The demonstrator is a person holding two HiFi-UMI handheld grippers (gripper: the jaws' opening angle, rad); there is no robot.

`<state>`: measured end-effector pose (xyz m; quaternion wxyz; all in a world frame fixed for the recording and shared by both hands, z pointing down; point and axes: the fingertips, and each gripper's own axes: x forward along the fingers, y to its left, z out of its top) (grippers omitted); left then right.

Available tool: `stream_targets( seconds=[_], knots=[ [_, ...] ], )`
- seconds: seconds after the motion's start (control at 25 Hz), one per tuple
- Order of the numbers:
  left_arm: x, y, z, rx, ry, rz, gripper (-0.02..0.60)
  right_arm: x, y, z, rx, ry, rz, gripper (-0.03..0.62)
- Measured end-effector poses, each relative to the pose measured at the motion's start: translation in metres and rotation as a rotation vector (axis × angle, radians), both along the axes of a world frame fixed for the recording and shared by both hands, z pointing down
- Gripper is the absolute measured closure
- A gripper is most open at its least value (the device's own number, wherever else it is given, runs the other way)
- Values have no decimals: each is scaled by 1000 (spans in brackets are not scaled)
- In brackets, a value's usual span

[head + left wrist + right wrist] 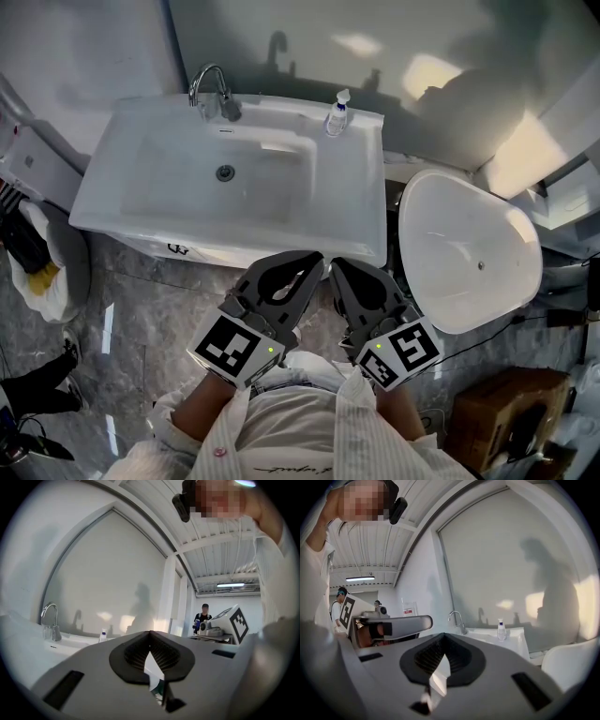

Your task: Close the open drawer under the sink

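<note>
Plainly, the drawer itself is hidden in every view: it sits below the sink (112, 192), at 12 o'clock from the person, and the head view shows only a narrow pale strip (225, 253) under the basin's front rim. I cannot tell whether that strip is a drawer front standing out or one sitting flush. So the scene fits a drawer waiting to be pushed home as well as one already home with the grippers drawn back. Either way, doing this well turns on seeing that front, which calls for a lower line of sight than the present one. Any push on such a front would, I judge, go best square and near its middle, straight toward 12 o'clock, so it doesn't rack on its runners. The left gripper (314, 260) and right gripper (337, 267) are held side by side close to the chest at 6 o'clock, marker cubes toward the body. Their tips lean in toward each other and aim at the sink's front rim. Each gripper's own view shows its jaws pressed together at the tips with nothing between them. Both views look over the basin to the faucet (208, 86) and soap bottle (337, 114), so the grippers sit above rim height.
</note>
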<state>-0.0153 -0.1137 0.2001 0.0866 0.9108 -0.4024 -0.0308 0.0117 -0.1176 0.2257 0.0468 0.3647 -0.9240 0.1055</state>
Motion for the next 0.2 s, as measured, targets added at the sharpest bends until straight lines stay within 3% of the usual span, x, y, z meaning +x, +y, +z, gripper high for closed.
stream_targets(
  seconds=[0.2],
  knots=[
    [-1, -2, -2, 14, 9, -10, 566, 3, 0, 3, -8, -1, 9, 585]
  ],
)
